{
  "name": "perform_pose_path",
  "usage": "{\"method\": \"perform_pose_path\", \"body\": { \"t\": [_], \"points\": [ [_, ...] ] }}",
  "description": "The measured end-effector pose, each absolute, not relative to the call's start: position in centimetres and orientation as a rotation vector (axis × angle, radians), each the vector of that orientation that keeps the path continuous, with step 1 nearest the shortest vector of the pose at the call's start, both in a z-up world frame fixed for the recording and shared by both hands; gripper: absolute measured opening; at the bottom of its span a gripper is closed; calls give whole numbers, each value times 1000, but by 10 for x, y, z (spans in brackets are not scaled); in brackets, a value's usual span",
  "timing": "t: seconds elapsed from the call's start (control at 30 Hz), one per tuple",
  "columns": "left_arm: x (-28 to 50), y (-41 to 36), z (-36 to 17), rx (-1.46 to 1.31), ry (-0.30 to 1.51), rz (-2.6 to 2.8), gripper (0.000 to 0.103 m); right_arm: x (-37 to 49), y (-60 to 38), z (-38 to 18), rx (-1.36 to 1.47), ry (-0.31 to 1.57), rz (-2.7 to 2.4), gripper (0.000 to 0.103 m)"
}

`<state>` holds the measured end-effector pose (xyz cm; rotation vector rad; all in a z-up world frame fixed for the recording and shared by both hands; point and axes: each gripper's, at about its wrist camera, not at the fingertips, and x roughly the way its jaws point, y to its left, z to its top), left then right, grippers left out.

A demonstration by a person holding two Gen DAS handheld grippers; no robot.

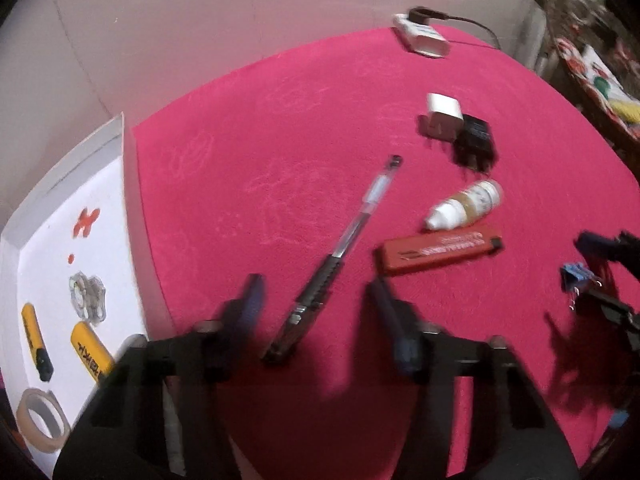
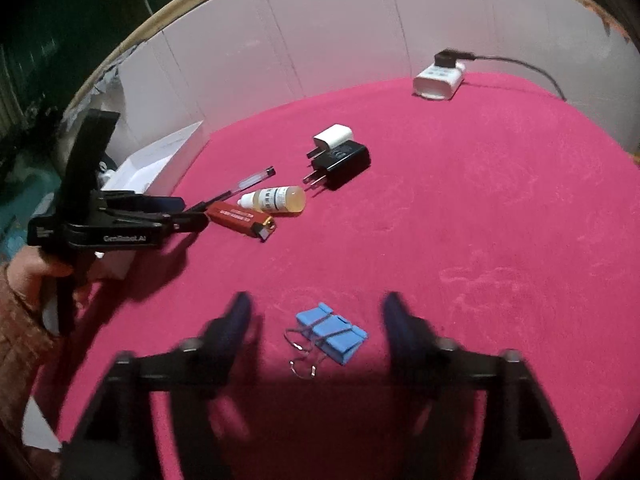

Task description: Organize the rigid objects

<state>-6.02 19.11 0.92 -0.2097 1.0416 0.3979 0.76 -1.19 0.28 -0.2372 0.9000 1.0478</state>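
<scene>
My left gripper (image 1: pixel 316 296) is open over the pink cloth, its jaws on either side of the black grip end of a clear pen (image 1: pixel 340 248). A red lighter (image 1: pixel 436 254), a small dropper bottle (image 1: pixel 466 204), a white plug (image 1: pixel 442 116) and a black plug (image 1: pixel 476 144) lie beyond. My right gripper (image 2: pixel 316 320) is open, with blue binder clips (image 2: pixel 332 330) lying on the cloth between its jaws. The white tray (image 1: pixel 132 184) at left holds two yellow markers (image 1: pixel 90 350), a clear piece (image 1: pixel 88 296) and a tape roll (image 1: pixel 42 420).
A white power strip (image 1: pixel 422 38) with a black cable sits at the table's far edge against the pale wall. The left gripper (image 2: pixel 176 216) shows in the right wrist view, near the lighter (image 2: pixel 240 216) and the tray (image 2: pixel 156 164). Clutter lies off the table's right side.
</scene>
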Motion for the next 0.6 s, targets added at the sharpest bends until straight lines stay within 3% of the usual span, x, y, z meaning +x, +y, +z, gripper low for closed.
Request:
{"method": "perform_pose_path", "body": {
  "t": [0.13,0.6],
  "points": [
    [-57,175,10,-156,1038,394,15,8,-16,4,-250,890,1031,74],
    [-57,159,8,-232,993,451,14,-9,-4,-1,-327,879,916,73]
  ]
}}
